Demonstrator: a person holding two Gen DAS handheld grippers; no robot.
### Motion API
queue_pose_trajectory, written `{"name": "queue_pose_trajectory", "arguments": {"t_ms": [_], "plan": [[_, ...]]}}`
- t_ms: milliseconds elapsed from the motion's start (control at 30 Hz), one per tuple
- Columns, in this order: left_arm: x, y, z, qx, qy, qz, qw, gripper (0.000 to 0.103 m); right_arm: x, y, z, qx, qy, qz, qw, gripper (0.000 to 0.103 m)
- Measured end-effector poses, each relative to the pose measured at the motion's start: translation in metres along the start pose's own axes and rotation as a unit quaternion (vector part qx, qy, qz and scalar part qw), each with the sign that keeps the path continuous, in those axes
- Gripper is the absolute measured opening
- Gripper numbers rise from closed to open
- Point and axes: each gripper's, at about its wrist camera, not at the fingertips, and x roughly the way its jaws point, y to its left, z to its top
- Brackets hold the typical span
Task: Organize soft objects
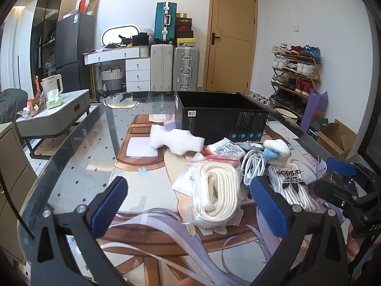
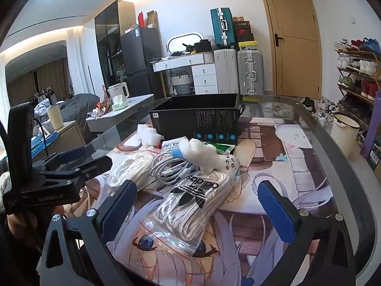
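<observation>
- Progress looks nil — the open black cardboard box (image 2: 197, 119) shows nothing inside from these views, though its floor is hidden.
- Left gripper (image 1: 188, 190) is spread wide and empty, the clear bag of cream rope (image 1: 214, 190) between its fingers.
- Right gripper (image 2: 197, 202) is likewise released, the adidas-printed bag of white laces (image 2: 190, 205) just ahead.
- Beyond that bag lie a coiled white cable (image 2: 166, 166) and a white plush toy (image 2: 204, 155) — both before the box.
- White foam wrap (image 1: 176, 140) lies beside the box; nothing blocks it.

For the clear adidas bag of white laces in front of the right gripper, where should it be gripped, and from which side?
Judging by its pose, grip the clear adidas-printed bag of white laces across its narrow middle, coming from the near end. It lies flat and elongated toward the open right gripper, whose blue fingers already straddle it.
</observation>
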Motion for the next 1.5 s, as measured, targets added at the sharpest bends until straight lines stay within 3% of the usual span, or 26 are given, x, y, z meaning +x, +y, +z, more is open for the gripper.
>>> {"name": "queue_pose_trajectory", "arguments": {"t_ms": [1500], "plan": [[-0.008, 0.0, 0.001, 0.0, -0.025, 0.016, 0.9995, 0.103, -0.007, 0.012, -0.005, -0.022, -0.016, -0.008, 1.0, 0.103]]}}
